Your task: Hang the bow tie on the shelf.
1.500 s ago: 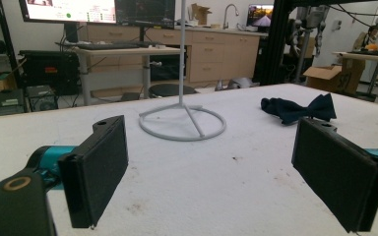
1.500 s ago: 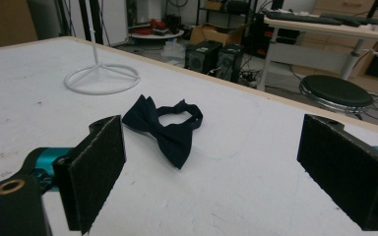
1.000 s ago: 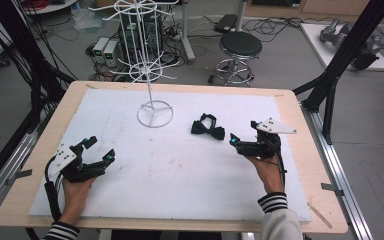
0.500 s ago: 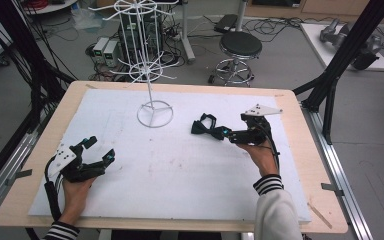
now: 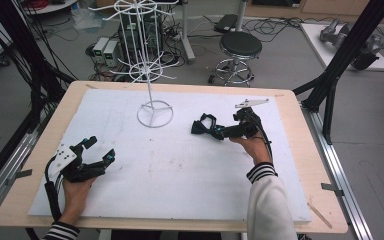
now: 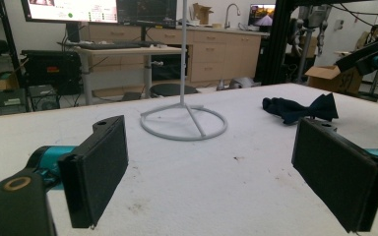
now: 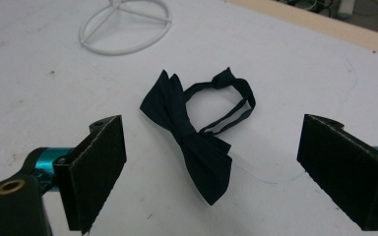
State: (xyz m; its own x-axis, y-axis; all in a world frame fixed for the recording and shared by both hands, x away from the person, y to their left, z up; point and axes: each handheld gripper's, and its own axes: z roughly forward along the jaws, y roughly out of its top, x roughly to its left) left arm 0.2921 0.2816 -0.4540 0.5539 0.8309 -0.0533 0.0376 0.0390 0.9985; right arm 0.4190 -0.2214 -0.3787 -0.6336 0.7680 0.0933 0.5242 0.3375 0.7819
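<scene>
Right claw: I see its jaws wide apart, with the bow tie lying on the table between them, maybe not touching either.
Left claw: jaws wide apart, holding nothing, well away from the bow tie.
Bow tie: flat on the white table, near the wire stand.

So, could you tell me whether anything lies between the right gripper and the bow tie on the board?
Nothing visible does. The right gripper has its jaws wide open, and the bow tie lies flat on bare white board between and just ahead of them. The white stand sits off to the side.
</scene>
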